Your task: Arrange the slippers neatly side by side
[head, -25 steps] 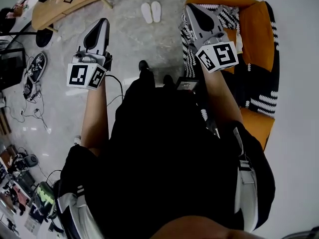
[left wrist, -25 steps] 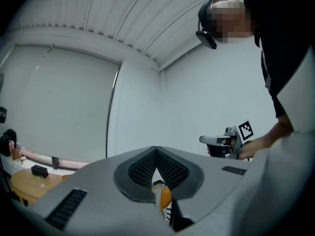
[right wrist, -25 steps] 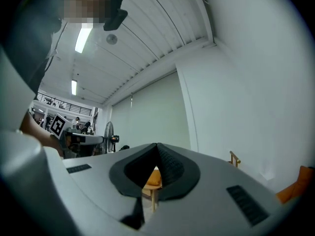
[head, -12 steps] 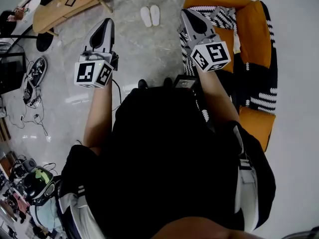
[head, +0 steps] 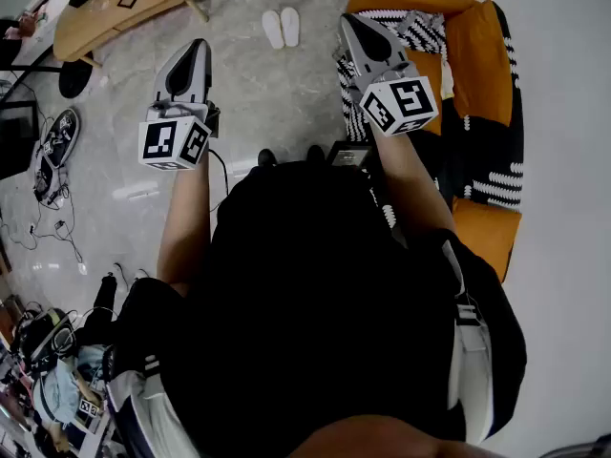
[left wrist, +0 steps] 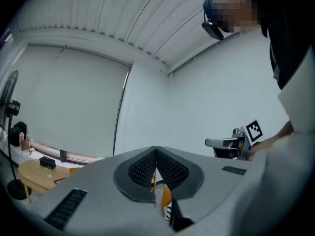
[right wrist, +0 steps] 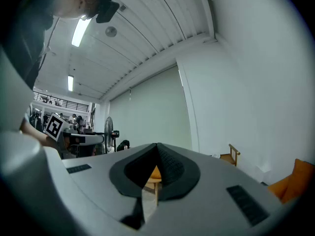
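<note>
The pair of white slippers [head: 283,28] is lying on the grey floor [head: 258,93] at the top centre of the head view. The two are set parallel and just beside each other, with their ends roughly level. From this height I cannot tell whether their edges are touching.

The person is standing well back from them and holding both tools out level in front of the body. The left gripper [head: 198,46] is showing at the upper left of the frame. Its own view shows its jaws pressed together at the tip with nothing between them. The right gripper [head: 350,22] is showing at the upper right, in front of the orange sofa [head: 487,55] and its black-and-white striped blanket [head: 420,29]. Its jaws are likewise meeting at the tip and pinching nothing. Both gripper views are looking across the room at walls and ceiling, and neither is taking in the slippers.

A wooden desk [head: 105,17] is sitting in the upper left corner, well apart from the pair.

Judging from how the slippers are lying, the arranging itself is looking done: they are already neat and side by side. Neither gripper is near them. At most a small nudge to square them up is remaining, if any work is left at all.
</note>
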Available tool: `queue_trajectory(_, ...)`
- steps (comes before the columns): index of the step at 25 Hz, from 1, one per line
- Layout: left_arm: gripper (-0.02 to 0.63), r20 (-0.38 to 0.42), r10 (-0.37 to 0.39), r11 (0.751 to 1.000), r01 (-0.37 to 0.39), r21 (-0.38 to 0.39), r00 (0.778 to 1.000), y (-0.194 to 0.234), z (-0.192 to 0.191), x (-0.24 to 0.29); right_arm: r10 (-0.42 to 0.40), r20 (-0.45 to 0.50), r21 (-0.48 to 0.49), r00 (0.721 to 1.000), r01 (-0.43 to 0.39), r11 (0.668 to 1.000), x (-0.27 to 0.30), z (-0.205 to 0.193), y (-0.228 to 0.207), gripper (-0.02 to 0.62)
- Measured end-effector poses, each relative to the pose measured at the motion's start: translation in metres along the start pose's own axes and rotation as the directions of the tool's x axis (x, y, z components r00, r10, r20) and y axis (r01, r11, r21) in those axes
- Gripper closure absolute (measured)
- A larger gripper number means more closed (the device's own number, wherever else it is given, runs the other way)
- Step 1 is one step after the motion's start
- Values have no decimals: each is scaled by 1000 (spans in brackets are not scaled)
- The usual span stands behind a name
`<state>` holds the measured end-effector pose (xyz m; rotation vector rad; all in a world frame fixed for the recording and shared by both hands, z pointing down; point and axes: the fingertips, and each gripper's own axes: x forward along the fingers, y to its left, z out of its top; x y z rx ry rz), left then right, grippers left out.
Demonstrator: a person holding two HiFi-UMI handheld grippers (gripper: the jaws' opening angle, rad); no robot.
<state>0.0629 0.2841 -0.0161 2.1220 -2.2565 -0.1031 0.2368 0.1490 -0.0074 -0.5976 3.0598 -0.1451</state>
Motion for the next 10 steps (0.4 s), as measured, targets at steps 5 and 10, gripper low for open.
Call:
queue_trajectory(5, 589, -6, -17, 1000, 17, 1, 1000, -2, 3, 0, -2, 2, 7, 1000, 2, 1000, -2, 1, 0, 565)
queue_trajectory(10, 591, -5, -50, 999, 50, -1, 999, -8, 3, -2, 8, 8, 13, 1000, -8, 1000, -2, 2, 3, 565)
